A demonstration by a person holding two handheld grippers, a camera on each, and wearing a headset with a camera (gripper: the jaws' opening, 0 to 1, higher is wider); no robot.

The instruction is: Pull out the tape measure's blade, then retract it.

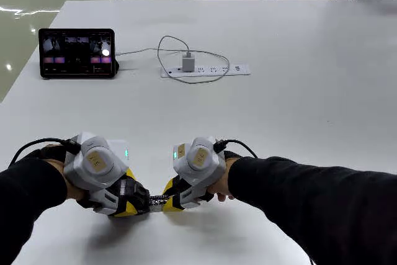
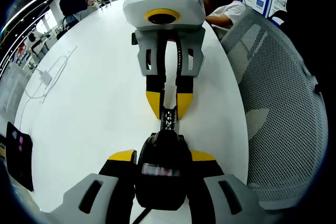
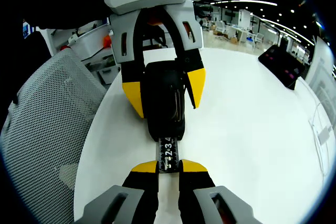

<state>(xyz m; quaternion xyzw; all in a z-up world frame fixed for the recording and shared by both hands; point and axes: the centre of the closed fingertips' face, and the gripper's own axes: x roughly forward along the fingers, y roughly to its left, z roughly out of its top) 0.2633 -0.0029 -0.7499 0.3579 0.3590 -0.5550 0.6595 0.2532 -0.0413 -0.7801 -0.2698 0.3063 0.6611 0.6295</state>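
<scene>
The left gripper (image 2: pixel 161 157) is clamped on the tape measure's case (image 2: pixel 163 179), its yellow tips pressed against either side of the black body. The right gripper (image 3: pixel 169 167) is closed on the end of the blade (image 3: pixel 168 153), which runs straight from the mouth of the case to its tips. In the head view both grippers sit low over the near edge of the table (image 1: pixel 279 91), nose to nose, with the tape measure between them and just above the tabletop.

Only a short stretch of blade shows between the case and the right gripper's tips, so I judge the pull to be at its very start. Most of the draw is left to do, and all of the retraction.

On the blade, the right gripper view lets "2 3 4" be read in white on black. In the left gripper view the same digits are too small to be sure of. The case carries a pale label facing the left gripper's camera, but its print is blurred. Each gripper has a tan sticker with handwriting that I cannot make out. A lit tablet (image 1: pixel 77 53) stands at the far left of the table, its screen too small to read.
</scene>
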